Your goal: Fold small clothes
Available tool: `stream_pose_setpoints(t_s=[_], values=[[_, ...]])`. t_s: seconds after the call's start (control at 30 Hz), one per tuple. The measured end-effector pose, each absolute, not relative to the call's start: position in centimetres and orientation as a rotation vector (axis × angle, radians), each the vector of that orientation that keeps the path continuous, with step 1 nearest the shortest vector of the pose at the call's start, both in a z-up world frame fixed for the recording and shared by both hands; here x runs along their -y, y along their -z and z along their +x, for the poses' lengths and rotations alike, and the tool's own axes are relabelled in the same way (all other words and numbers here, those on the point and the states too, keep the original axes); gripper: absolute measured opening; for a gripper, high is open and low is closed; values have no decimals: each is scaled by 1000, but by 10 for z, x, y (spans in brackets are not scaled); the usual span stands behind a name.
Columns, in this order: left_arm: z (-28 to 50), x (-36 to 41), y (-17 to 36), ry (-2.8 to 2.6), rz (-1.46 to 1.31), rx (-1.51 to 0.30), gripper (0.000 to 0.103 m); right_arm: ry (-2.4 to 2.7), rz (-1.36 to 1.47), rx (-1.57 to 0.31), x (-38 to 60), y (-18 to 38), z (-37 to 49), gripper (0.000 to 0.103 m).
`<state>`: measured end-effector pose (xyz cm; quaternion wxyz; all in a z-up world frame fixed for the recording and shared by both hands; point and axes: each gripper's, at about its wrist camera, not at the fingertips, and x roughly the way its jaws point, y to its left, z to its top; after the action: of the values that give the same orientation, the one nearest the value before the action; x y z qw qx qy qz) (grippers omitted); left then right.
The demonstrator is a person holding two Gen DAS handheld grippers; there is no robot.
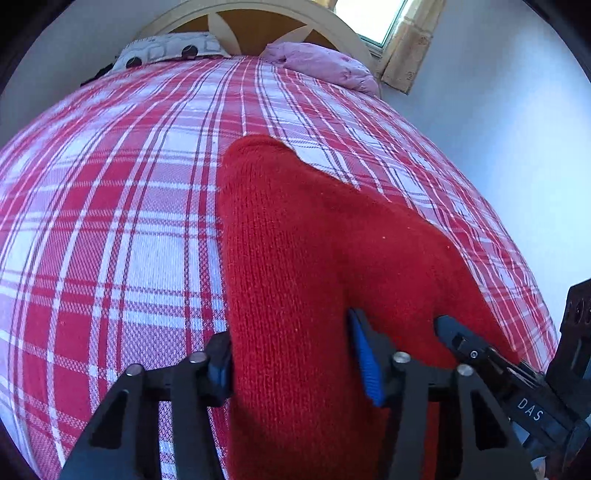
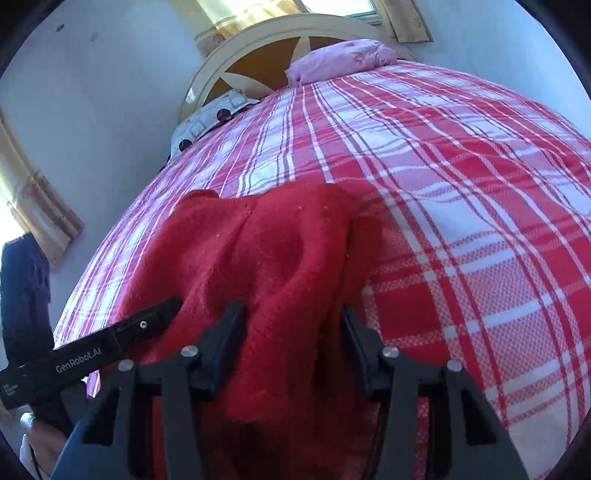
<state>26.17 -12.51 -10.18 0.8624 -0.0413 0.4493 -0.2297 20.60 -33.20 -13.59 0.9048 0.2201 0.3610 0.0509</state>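
Note:
A red knitted garment (image 1: 295, 251) lies on a red and white plaid bedspread (image 1: 110, 184). My left gripper (image 1: 291, 350) is shut on its near edge, with cloth bunched between the blue-padded fingers. The right gripper's finger (image 1: 465, 339) shows at the lower right of the left wrist view. In the right wrist view the same garment (image 2: 266, 251) is bunched, and my right gripper (image 2: 291, 339) is shut on its near edge. The left gripper's finger (image 2: 147, 321) reaches in from the left, touching the cloth.
The bedspread (image 2: 461, 221) covers the whole bed. A pink pillow (image 1: 321, 62) and a white patterned pillow (image 1: 170, 50) lie by the arched headboard (image 1: 266, 18). A window (image 1: 373, 18) and pale walls stand behind.

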Motion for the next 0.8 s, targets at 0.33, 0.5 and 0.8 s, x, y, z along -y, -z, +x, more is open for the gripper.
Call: stream_pose_setpoints(t_s=[0.33,0.5,0.8], values=[[243,127,86,434,0,-866,36,-95,410,-710,321,120,196,35],[232,119,76,405,54,-823,36,-113,441,-687,314,114,187,34],[218,84,74,352,78,-808,36,-151,418,-671,280,106,177,33]])
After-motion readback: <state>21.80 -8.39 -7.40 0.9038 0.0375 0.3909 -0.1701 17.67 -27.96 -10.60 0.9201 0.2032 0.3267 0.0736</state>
